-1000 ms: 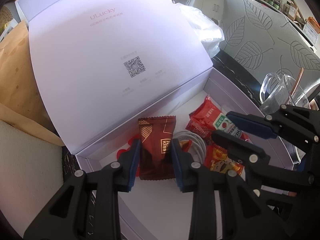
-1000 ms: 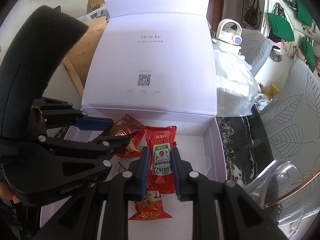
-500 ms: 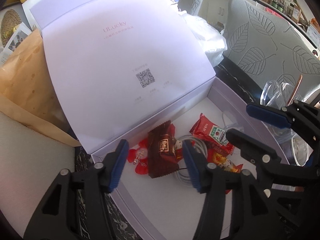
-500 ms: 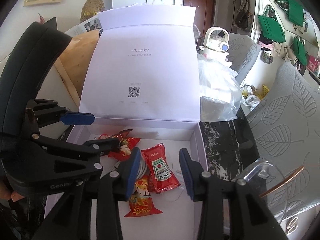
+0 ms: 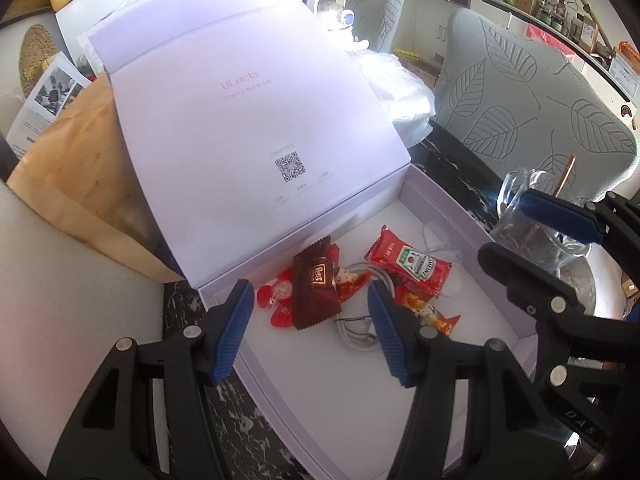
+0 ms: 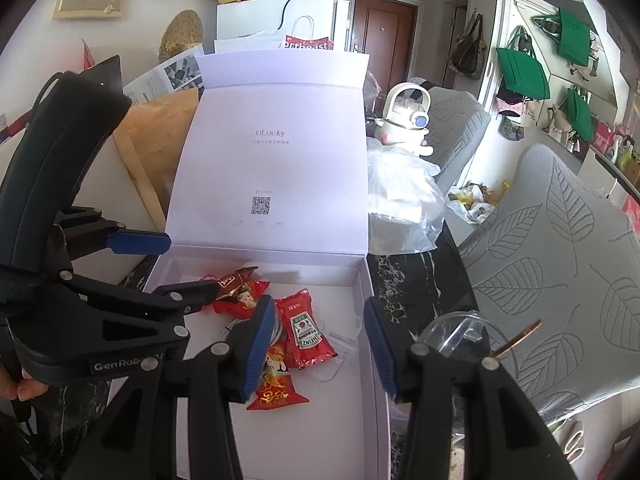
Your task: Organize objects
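A white box (image 5: 448, 196) stands open on the table, its lid (image 5: 248, 120) upright behind it. Inside lie a brown chocolate packet (image 5: 314, 288), a red Heinz ketchup sachet (image 5: 412, 266), red candy wrappers (image 5: 280, 300), a red-and-gold snack packet (image 6: 274, 380) and a coiled white cable (image 5: 356, 336). My left gripper (image 5: 310, 332) is open and empty above the box's near-left part. My right gripper (image 6: 320, 344) is open and empty above the box's right side; the sachet (image 6: 306, 332) lies below it.
A clear glass jug (image 5: 536, 220) stands right of the box on the dark marble table (image 6: 404, 288). A plastic bag (image 6: 404, 204) and a white toy (image 6: 404, 120) sit behind. A brown paper bag (image 5: 76, 168) lies left. Grey leaf-patterned chairs (image 5: 532, 112) stand at right.
Both grippers opened, dropping the chocolate packet and the ketchup sachet into the box, then rose and pulled back from it.
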Demonstrator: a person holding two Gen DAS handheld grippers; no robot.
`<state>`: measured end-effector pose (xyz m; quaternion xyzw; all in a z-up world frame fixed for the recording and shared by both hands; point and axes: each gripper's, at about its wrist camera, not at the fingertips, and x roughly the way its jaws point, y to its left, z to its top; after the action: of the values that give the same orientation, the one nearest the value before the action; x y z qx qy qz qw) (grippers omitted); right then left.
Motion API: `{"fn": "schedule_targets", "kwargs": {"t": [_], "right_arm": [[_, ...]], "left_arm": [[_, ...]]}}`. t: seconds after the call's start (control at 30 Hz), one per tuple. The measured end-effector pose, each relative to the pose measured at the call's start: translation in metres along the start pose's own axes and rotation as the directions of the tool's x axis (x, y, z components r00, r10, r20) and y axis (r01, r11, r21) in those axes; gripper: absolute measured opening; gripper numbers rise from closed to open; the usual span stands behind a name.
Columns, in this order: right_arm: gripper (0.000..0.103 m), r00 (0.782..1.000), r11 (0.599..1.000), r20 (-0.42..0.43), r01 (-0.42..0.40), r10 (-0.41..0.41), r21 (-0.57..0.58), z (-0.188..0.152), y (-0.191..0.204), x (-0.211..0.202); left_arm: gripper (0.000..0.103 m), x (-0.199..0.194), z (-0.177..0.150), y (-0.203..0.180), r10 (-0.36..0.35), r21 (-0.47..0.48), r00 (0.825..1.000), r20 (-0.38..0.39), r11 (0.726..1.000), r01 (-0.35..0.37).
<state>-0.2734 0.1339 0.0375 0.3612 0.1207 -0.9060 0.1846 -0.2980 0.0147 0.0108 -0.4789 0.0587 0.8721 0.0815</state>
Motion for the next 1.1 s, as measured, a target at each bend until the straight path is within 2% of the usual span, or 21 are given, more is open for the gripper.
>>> {"fn": "schedule_targets", "kwargs": {"t": [0.1, 0.13, 0.27, 0.53, 0.83, 1.1], "right_arm": [[0.047, 1.0, 1.0, 0.013, 0.005, -0.005, -0.003, -0.001, 0.002, -0.014], [0.047, 1.0, 1.0, 0.017, 0.007, -0.007, -0.004, -0.002, 0.003, -0.018], [0.056, 0.999, 1.0, 0.038, 0.02, -0.02, 0.001, -0.004, 0.005, -0.039], [0.069, 0.996, 0.998, 0.061, 0.061, -0.062, 0.014, -0.011, 0.007, -0.076], [0.07, 0.992, 0.996, 0.088, 0.09, -0.092, 0.026, -0.028, 0.011, -0.117], [0.07, 0.99, 0.993, 0.093, 0.106, -0.109, 0.043, -0.049, 0.02, -0.148]], "left_arm": [[0.059, -0.014, -0.002, 0.0, 0.007, -0.006, 1.0, 0.017, 1.0, -0.007], [0.063, -0.018, -0.003, 0.0, 0.01, -0.007, 1.0, 0.024, 1.0, -0.009], [0.073, -0.039, -0.009, -0.001, 0.031, -0.012, 0.998, 0.054, 0.999, -0.031], [0.088, -0.068, -0.021, -0.005, 0.059, -0.033, 0.995, 0.08, 0.998, -0.056], [0.093, -0.105, -0.042, -0.012, 0.033, -0.057, 0.992, 0.123, 0.998, -0.026], [0.094, -0.135, -0.066, -0.014, 0.08, -0.091, 0.984, 0.158, 0.994, -0.066]]}}
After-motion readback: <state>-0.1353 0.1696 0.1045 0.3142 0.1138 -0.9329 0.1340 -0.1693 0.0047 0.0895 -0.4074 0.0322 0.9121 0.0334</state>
